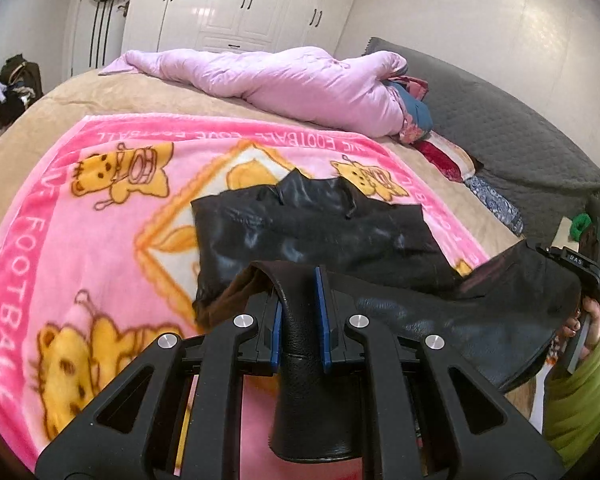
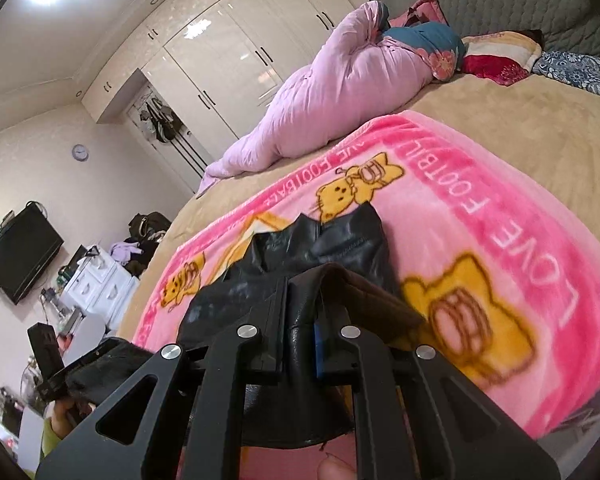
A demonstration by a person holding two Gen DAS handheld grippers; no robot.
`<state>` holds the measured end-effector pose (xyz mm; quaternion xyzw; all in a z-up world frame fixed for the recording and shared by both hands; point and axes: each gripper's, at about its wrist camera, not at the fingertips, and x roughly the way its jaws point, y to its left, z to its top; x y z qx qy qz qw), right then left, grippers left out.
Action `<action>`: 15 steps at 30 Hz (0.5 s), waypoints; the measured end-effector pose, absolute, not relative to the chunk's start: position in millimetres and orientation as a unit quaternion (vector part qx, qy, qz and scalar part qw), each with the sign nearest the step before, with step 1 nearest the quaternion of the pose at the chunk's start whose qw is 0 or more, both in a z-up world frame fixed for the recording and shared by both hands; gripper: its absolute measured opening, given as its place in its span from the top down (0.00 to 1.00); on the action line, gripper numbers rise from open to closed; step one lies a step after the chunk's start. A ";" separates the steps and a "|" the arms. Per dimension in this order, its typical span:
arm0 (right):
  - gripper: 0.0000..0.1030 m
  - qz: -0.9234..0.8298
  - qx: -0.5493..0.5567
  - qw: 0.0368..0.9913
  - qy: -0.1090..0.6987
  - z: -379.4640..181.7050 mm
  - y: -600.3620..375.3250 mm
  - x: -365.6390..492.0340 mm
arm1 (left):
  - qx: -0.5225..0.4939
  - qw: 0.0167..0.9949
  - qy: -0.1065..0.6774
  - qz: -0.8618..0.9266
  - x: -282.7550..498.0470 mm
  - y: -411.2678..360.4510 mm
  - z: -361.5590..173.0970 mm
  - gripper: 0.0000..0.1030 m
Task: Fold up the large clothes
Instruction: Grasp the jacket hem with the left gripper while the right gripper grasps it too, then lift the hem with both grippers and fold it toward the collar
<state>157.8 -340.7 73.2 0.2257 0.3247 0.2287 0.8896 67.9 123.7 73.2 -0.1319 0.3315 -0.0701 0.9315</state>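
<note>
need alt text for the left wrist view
The left tongs clamp a lifted fold of a black leather garment above a pink cartoon-cat fleece blanket on a bed. At right, the right tongs hold the garment's other edge; a rolled lilac quilt lies behind.

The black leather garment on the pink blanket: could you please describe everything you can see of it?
The black leather garment looks glossy and creased, with a brown lining showing at its lifted near edge. Its far part lies flat on the pink blanket. The left gripper and the right gripper each pinch a fold of the near edge, holding it raised above the blanket.
</note>
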 end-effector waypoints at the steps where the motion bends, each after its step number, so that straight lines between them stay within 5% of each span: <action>1: 0.91 0.226 0.227 0.889 0.326 73.8 -337.7 168.9 | -0.135 0.931 0.333 -0.070 75.0 127.3 72.3 0.93; 15: 0.91 0.168 0.220 0.886 0.373 56.1 -295.3 292.2 | -0.157 0.909 0.385 -0.032 188.2 168.5 42.0 0.93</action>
